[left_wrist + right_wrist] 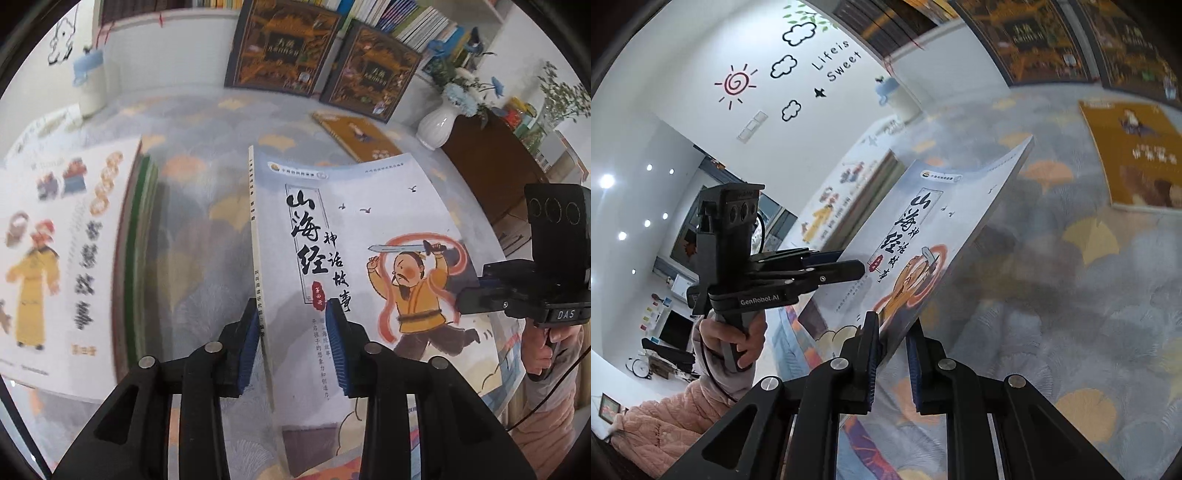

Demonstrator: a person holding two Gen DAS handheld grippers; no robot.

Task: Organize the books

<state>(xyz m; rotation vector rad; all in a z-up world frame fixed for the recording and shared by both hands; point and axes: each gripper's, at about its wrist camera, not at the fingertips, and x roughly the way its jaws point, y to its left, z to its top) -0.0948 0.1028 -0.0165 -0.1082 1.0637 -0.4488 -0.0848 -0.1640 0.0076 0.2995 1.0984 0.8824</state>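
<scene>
The thin pale-blue paperback storybook with the sword-waving figure (354, 258) is clear of the patterned grey table surface (207, 206), tilted, pinched at its spine edge by the left gripper (293, 343) fingers and at its lower corner by the right gripper (892, 363) fingers. A stack of similar white-covered books (70, 240) lies to the left; the flat orange book (354, 134) appears unsorted. Open table separates book and stack; the white ceramic vase (437, 123) stands well clear.
</scene>
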